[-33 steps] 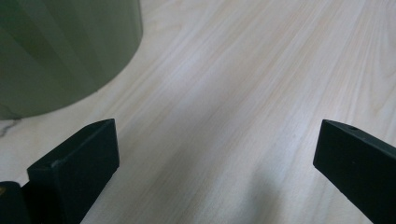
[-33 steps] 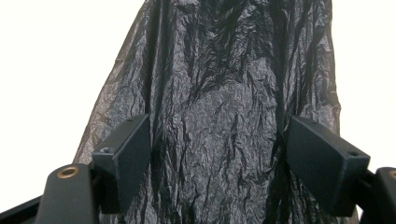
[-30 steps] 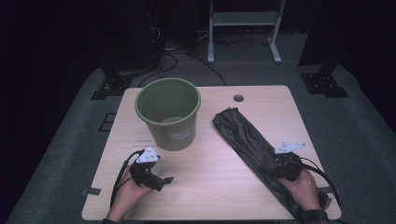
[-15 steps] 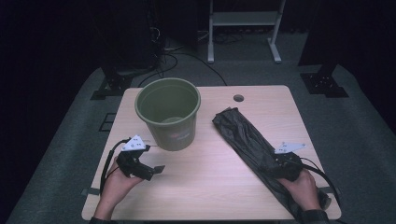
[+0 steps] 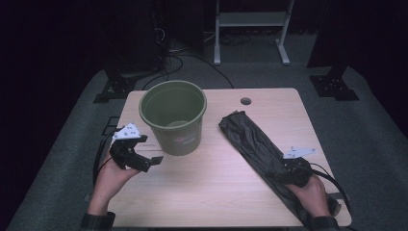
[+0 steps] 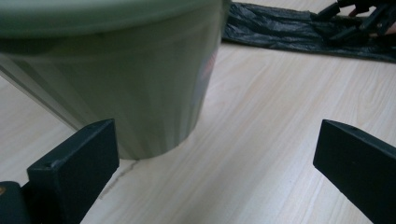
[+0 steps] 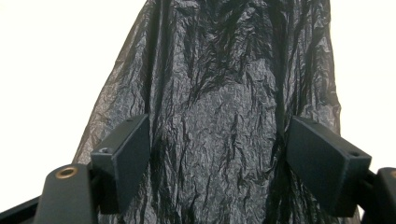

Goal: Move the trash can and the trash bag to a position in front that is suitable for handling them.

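step: grab bag to line bucket | black bag (image 5: 257,149) flat at 4 o'clock of green bucket (image 5: 174,115) on table (image 5: 216,187) | right fingers (image 7: 128,158) apart over its end, pinch one layer | left gripper (image 5: 144,161) wide open, nothing held, at bucket's 8 o'clock

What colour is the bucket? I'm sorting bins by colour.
Olive green; the bucket shows best in the high view.

No legible text, number or brand is found. A reddish mark is seen on the near side of the green bucket (image 5: 174,117), but it is too blurred to be read.
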Tool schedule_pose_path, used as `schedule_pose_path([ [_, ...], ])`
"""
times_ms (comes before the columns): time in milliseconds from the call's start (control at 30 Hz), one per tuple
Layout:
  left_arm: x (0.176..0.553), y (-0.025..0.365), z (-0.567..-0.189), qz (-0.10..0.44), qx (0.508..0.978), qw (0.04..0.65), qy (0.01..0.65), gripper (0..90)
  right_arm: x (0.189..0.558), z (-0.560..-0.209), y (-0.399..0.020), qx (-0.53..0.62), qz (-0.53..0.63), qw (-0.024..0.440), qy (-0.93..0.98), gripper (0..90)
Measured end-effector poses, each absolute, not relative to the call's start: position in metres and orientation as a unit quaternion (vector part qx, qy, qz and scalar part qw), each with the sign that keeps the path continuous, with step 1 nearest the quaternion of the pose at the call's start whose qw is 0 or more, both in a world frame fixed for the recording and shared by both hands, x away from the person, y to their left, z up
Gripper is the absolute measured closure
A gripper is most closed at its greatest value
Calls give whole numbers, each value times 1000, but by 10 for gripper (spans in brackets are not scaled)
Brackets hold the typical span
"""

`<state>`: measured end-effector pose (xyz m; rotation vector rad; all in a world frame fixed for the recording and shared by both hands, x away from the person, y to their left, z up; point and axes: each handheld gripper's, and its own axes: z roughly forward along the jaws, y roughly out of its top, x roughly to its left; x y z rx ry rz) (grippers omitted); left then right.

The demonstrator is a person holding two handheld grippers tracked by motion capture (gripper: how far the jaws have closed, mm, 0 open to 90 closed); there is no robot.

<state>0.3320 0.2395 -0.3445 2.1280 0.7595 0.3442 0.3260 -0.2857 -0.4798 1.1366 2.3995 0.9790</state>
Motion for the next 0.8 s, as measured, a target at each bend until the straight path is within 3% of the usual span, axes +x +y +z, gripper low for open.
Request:
schedule_pose_path([
  [467,356,248,-295,162,837,429,298,0,326,-480,-286,396,343,155,838,207],
  [800,388,250,-282,167,836,431,296,0,326,-480,-286,397,343,155,837,206],
])
